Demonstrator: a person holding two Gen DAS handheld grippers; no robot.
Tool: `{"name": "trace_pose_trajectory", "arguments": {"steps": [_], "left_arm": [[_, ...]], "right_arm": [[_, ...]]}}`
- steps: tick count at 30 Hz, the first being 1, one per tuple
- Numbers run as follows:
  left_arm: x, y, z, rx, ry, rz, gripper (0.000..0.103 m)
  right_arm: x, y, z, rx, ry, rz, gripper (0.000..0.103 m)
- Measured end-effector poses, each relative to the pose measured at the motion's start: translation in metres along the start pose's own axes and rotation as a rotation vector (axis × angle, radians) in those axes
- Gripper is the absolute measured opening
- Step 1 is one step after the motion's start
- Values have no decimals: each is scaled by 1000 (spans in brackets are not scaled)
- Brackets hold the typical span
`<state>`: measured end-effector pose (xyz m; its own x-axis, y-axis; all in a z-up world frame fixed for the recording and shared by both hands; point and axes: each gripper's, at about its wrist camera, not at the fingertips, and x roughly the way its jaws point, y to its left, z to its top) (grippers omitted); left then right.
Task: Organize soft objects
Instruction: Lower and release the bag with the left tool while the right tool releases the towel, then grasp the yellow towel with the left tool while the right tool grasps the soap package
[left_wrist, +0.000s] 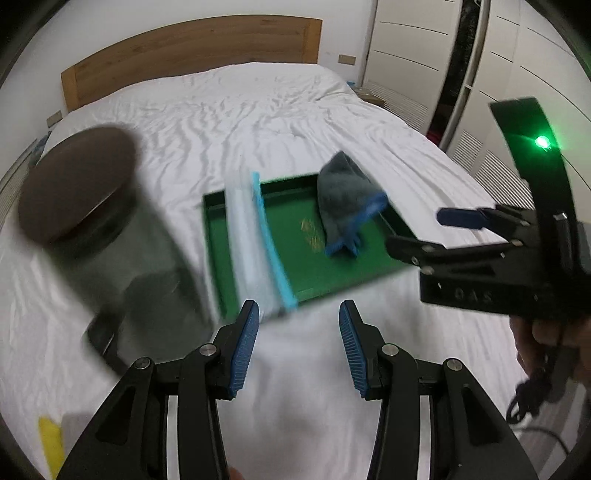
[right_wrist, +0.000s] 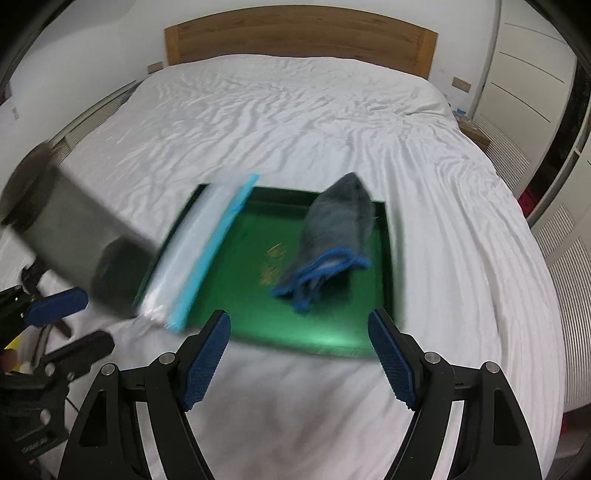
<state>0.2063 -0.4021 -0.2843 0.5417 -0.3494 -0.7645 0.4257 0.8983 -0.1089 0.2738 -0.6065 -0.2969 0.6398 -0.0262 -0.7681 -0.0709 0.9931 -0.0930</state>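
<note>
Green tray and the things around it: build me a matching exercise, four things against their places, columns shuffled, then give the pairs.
Things
1. grey cloth with blue trim
2. zip bag with blue seal
3. glass jar with dark lid
4. wooden headboard

Places
A. left of the green tray, on the bedsheet
B. lying across the tray's left edge
C. far end of the bed
D. inside the tray, right half

Pairs: 1-D, 2-B, 3-A, 4-C
</note>
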Motion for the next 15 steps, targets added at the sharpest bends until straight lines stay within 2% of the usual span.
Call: {"name": "trace_pose_trajectory", "arguments": {"steps": [6, 15], "left_arm": [[-56, 36, -53, -20, 50, 0, 40], [-126, 115, -131, -56, 127, 97, 40]], "right_arm": [[-48, 65, -32, -13, 16, 62, 77], [-96, 163, -56, -24, 44, 194, 77]]}}
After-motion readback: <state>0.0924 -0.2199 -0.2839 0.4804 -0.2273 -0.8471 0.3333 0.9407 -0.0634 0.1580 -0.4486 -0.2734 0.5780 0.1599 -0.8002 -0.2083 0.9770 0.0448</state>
